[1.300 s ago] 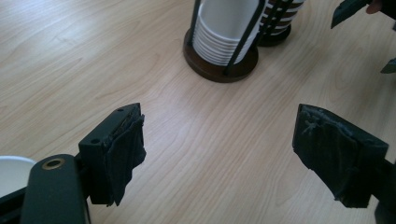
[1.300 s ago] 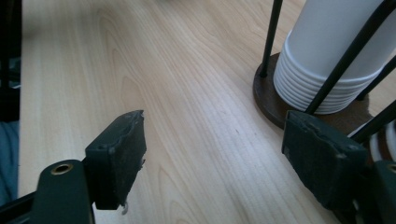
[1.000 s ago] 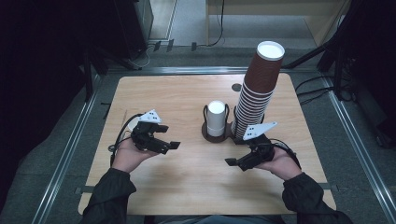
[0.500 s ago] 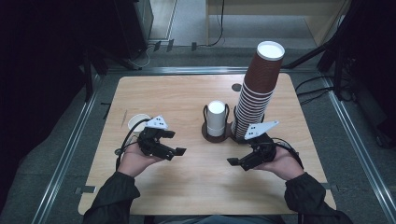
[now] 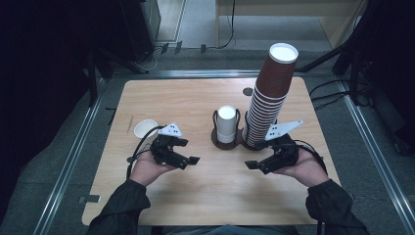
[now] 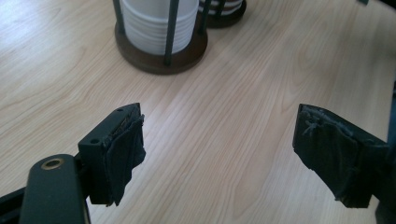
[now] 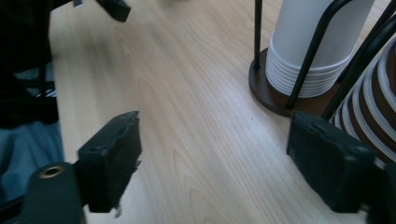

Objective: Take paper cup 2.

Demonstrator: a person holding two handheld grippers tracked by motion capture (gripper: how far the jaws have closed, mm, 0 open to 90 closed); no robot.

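Observation:
A white cup stack (image 5: pixel 226 122) stands in a black wire holder (image 5: pixel 215 139) at mid-table, and a tall brown cup stack (image 5: pixel 269 93) rises just right of it. A single white cup (image 5: pixel 145 129) sits on the table to the left. My left gripper (image 5: pixel 190 160) is open beside that cup and holds nothing; the left gripper view shows bare wood between its pads (image 6: pixel 123 149) and the white stack (image 6: pixel 156 23) ahead. My right gripper (image 5: pixel 250 165) is open near the brown stack's foot. Its jaws have just been closing a little, with nothing between them.
The wooden table (image 5: pixel 186 98) has a small round hole (image 5: pixel 248 91) behind the stacks. Metal rails run along both sides, with dark floor and cables beyond. In the right gripper view the brown stack (image 7: pixel 373 107) sits close by its right jaw.
The left gripper has drawn back slightly from the single white cup, which now shows fully beside it. The right gripper has lifted a little.

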